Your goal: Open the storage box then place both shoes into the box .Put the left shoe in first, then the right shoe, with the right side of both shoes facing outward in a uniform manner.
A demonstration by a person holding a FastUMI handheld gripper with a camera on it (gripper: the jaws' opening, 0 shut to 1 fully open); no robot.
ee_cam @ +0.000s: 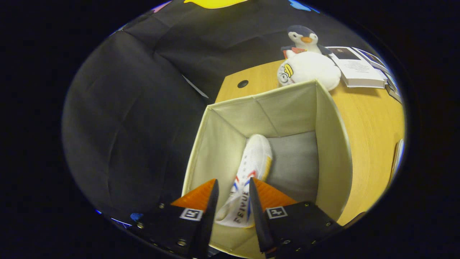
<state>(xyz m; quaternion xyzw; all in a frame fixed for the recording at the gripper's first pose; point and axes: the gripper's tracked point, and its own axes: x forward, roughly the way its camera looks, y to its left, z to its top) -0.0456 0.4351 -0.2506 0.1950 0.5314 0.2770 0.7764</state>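
A cream fabric storage box (334, 151) stands open on the wooden table (363, 118), its lid off and its grey floor showing. A white canvas shoe (253, 162) with red and blue stripes and a yellowish sole reaches down into the box, toe toward the far wall and along the left wall. Its heel end sits between my fingers. My gripper (233, 180) hovers over the box's near rim, shut on the shoe's heel part, with both fingers against its sides.
Beyond the box, a white round plush (311, 68) and a penguin plush (303, 37) sit on the table. Books (359, 68) lie to their right. A cable hole (243, 83) marks the table's far left corner. The black booth cloth hangs to the left.
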